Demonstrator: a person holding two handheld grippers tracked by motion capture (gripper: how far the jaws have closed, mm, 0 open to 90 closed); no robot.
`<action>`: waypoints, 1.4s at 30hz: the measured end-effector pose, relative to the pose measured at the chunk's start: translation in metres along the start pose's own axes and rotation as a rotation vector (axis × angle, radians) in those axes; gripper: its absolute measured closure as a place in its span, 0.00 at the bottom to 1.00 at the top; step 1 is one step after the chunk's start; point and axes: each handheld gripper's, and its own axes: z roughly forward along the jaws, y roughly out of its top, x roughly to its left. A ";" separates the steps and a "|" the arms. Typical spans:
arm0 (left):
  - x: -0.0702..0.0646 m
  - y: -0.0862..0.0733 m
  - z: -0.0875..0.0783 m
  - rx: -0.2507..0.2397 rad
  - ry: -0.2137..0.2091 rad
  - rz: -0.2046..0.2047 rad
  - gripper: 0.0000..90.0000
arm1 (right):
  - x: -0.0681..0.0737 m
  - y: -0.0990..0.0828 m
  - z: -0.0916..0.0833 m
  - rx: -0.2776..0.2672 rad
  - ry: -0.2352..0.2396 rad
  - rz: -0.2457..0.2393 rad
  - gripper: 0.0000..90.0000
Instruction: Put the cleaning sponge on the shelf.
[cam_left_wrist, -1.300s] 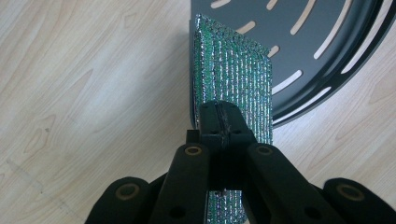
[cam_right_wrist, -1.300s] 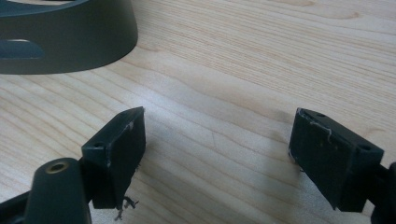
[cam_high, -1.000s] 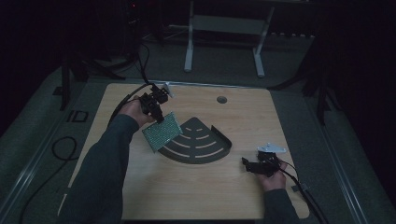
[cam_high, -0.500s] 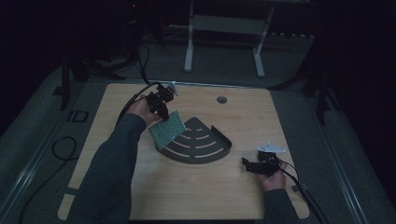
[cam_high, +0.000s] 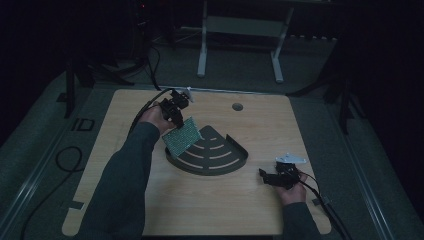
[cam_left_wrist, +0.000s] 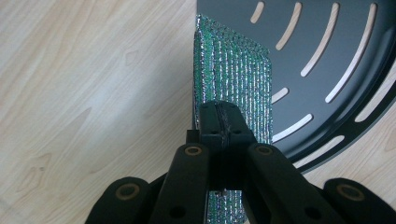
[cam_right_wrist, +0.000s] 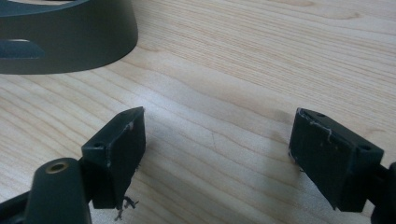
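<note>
The left gripper (cam_high: 176, 114) has its jaws pressed together on the near edge of a green sparkly scouring pad (cam_high: 182, 136), which hangs tilted from the jaw tips over the left corner of a dark fan-shaped slotted tray (cam_high: 215, 157). In the left gripper view the pad (cam_left_wrist: 233, 79) stands edge-on straight ahead of the clamped jaws, with the tray (cam_left_wrist: 322, 56) just beyond and to the right of it and bare wood to the left. The right gripper (cam_high: 270, 176) rests low over the wooden table (cam_high: 280, 125) with its jaws spread wide and nothing between them; the tray's outer wall (cam_right_wrist: 65, 37) sits ahead and to the left of its jaws, apart from them
</note>
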 end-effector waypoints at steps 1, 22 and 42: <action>0.000 0.000 0.001 0.001 0.002 0.001 1.00 | 0.000 0.000 0.000 0.000 0.000 0.000 0.20; -0.003 0.008 0.020 0.022 0.023 0.005 1.00 | 0.000 0.000 0.000 0.000 0.001 -0.003 0.20; -0.009 0.009 0.037 0.069 0.031 0.030 1.00 | 0.000 0.000 0.000 0.000 0.002 -0.005 0.20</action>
